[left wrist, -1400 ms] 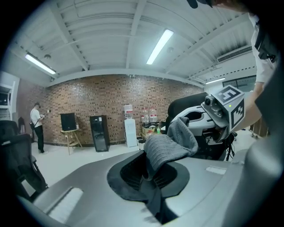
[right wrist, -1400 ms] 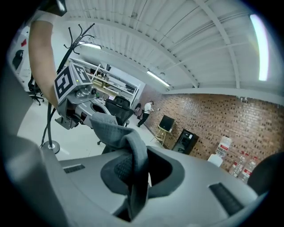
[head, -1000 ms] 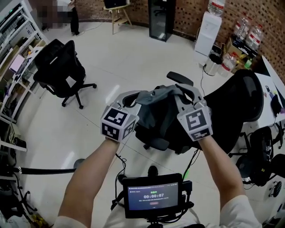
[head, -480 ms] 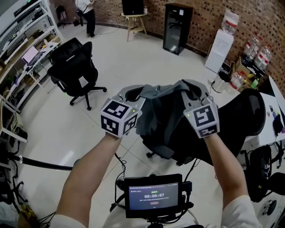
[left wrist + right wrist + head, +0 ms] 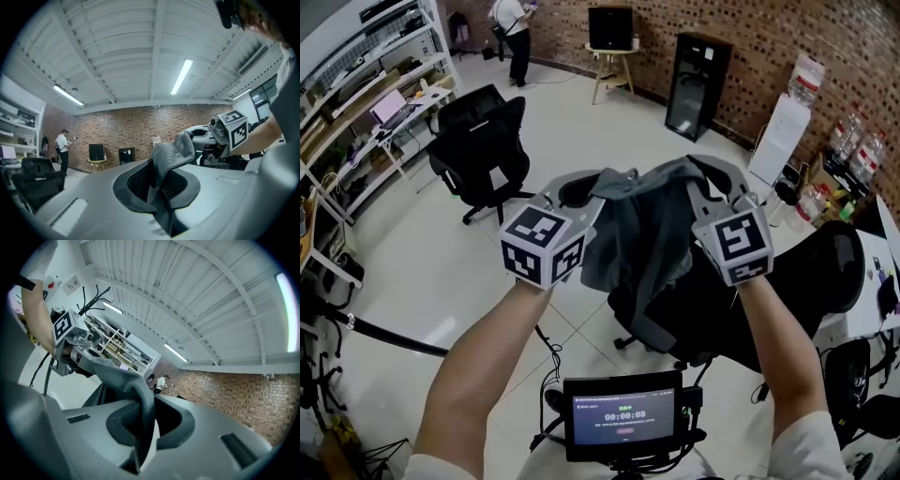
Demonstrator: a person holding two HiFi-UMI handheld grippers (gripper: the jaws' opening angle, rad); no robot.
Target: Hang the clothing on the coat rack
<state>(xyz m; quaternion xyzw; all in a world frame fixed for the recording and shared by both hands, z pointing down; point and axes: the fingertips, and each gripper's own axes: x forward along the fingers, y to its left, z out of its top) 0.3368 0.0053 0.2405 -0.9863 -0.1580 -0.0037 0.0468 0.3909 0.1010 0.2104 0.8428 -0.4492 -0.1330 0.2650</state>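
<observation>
A grey garment point(image 5: 642, 234) hangs between my two raised grippers, over a black office chair point(image 5: 787, 281). My left gripper point(image 5: 578, 192) is shut on one upper edge of the cloth, and a fold of the garment point(image 5: 171, 152) bulges out of its closed jaws. My right gripper point(image 5: 710, 183) is shut on the other edge, with the garment point(image 5: 140, 399) pinched between its pads. In the right gripper view, the black branching top of the coat rack point(image 5: 91, 298) shows at upper left, behind the left gripper's marker cube point(image 5: 65, 326).
Another black office chair point(image 5: 483, 141) stands on the white floor at left. Shelving point(image 5: 366, 103) lines the left wall. A black cabinet point(image 5: 692, 75) and a water dispenser point(image 5: 783, 131) stand against the brick wall. A person point(image 5: 516, 28) stands far back. A small screen point(image 5: 623, 412) sits at my chest.
Both grippers have risen with the grey garment, lifting it higher above the chair. The head view has tilted up toward the brick wall.
</observation>
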